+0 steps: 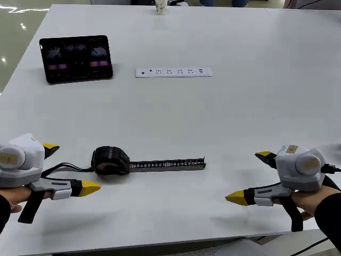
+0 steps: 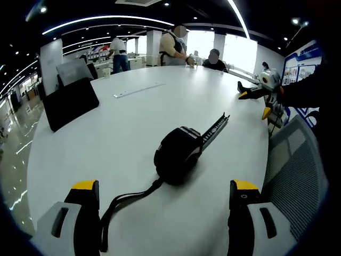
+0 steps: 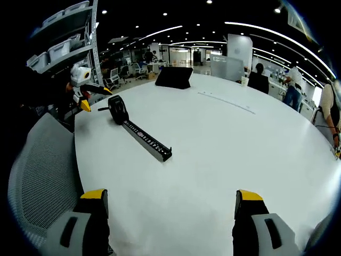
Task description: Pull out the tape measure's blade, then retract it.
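Yellow-tipped jaws wide, off tape meas. [image 1: 110,160]

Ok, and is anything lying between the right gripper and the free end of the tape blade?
Nothing visible does. Only bare white table separates the right gripper from the blade's free end; its fingers are open. The power strip and the tablet lie far off, toward the table's back.

Tape measure case [image 1: 110,160]: black. Blade [image 1: 167,165]: dark, with white numerals and graduation marks. Table [image 1: 240,117]: plain white. Left gripper [image 1: 70,166] and right gripper [image 1: 249,176]: white bodies, black handles, yellow jaw tips. Tablet [image 1: 75,58], upper left of the frame: black, with purple patches on the screen. Power strip [image 1: 173,72]: white.
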